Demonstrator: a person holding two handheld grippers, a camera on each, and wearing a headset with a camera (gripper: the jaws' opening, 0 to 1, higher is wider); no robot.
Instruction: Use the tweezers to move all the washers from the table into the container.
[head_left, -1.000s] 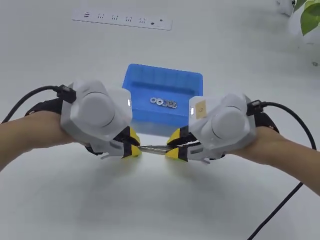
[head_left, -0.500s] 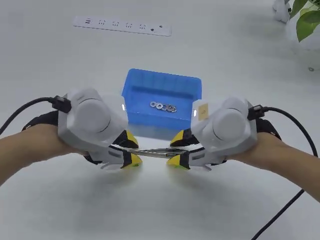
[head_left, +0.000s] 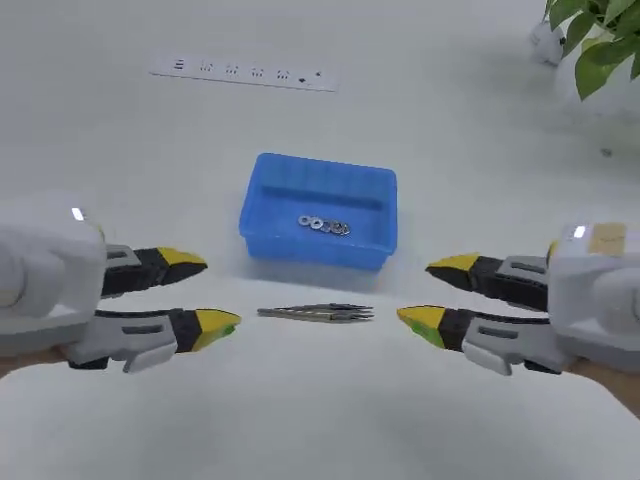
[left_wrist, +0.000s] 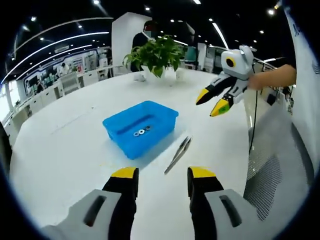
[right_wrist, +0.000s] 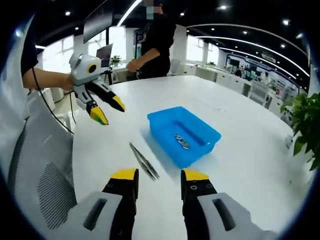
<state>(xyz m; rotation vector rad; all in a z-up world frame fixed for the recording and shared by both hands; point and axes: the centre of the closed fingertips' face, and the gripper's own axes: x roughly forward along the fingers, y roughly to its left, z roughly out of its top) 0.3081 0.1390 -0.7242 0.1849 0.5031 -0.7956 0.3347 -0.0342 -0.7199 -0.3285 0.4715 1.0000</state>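
Both grippers have pulled apart since 0.5 s ago. Back then they sat close together w/ the tweezers running between their yellow tips. Now the left gripper (head_left: 215, 292) is out on the left & the right gripper (head_left: 418, 291) is out on the right. Each has its jaws spread wide w/ nothing in them. Jaw tips are yellow wedges on black, and the bodies are smooth grey-white plastic. The tweezers (head_left: 315, 313) lie flat on the table (head_left: 320, 410), between the two grippers & well apart from both. They are long, thin, shiny metal. Table top is plain white & smooth. Just behind the tweezers, not touching them, sits the container (head_left: 312, 250): a blue plastic box w/ rounded corners, ribbed inner walls & an open top. The washers (head_left: 325, 226) are inside it, on its floor. They are small flat silver rings in a short row, packed close. In the left gripper view the right gripper (left_wrist: 207, 108) hangs above the table past the tweezers. At the far edge of the table lie a long white power strip (head_left: 245, 72) & a green leafy plant (head_left: 595, 40).
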